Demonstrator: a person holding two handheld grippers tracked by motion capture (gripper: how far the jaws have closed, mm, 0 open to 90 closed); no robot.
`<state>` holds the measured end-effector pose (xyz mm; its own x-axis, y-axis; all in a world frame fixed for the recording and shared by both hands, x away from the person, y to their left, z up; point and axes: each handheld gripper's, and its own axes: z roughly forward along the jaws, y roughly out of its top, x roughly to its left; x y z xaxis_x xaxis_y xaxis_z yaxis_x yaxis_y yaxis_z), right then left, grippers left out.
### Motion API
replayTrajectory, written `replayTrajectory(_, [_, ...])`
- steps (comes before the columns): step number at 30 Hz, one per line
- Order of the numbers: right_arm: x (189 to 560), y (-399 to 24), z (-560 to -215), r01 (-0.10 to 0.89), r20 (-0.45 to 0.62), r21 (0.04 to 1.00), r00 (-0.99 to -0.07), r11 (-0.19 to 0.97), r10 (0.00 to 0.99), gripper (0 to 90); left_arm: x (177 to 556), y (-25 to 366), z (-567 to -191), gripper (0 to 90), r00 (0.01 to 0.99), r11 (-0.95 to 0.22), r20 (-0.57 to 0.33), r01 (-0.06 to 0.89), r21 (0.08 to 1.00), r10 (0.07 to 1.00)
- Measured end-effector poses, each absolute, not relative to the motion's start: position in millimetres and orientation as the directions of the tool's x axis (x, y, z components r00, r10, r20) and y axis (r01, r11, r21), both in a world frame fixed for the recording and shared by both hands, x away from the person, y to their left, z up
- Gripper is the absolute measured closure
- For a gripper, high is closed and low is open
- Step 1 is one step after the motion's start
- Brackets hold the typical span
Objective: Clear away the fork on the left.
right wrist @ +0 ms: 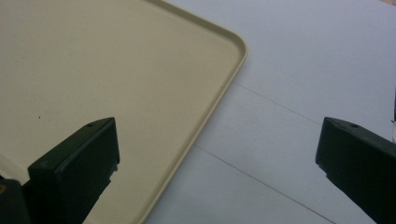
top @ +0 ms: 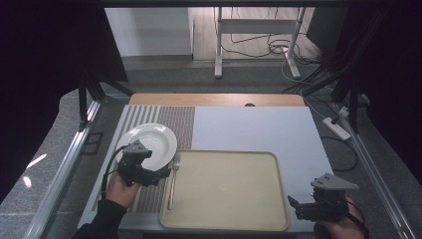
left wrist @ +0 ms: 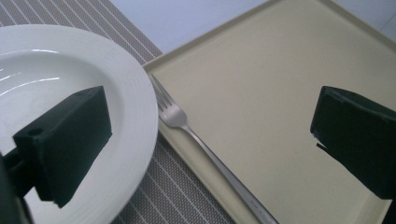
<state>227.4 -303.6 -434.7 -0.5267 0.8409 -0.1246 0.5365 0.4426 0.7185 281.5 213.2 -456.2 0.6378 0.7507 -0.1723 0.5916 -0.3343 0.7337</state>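
A beige tray [top: 226,186] lies at the table's front centre, nothing on it. A metal fork [top: 172,181] rests along the tray's left rim, tines pointing away from me. A white plate [top: 152,144] sits on a striped placemat [top: 171,122] to the tray's left. My left gripper [top: 160,175] is open beside the plate, one jaw over the plate [left wrist: 70,70], the other over the tray [left wrist: 261,93], with the fork [left wrist: 187,130] between them. My right gripper [top: 293,205] is open at the tray's front right corner [right wrist: 210,93], holding nothing.
A pale mat [top: 254,129] covers the table behind and to the right of the tray. The wooden table edge [top: 214,99] shows at the back. Metal rails [top: 64,164] run along both sides. Cables and a power strip [top: 337,128] lie on the floor to the right.
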Motion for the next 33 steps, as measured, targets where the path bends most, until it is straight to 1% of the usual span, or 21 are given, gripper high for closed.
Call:
replayTrajectory(19, [227.4, -302.9, -434.9, 0.537, -0.129, 0.715, -0.528, 0.447, 0.839, 0.3, 259.6, 227.0, -455.4, 0.0, 0.618, -0.323, -0.168, 0.601, 0.731, 0.768])
replayTrajectory(33, [227.5, -302.4, -435.2, 0.537, -0.130, 0.713, -0.531, 0.452, 0.837, 0.2, 246.8, 237.5, -456.4, 0.0, 0.601, -0.295, -0.192, 0.614, 0.732, 0.776])
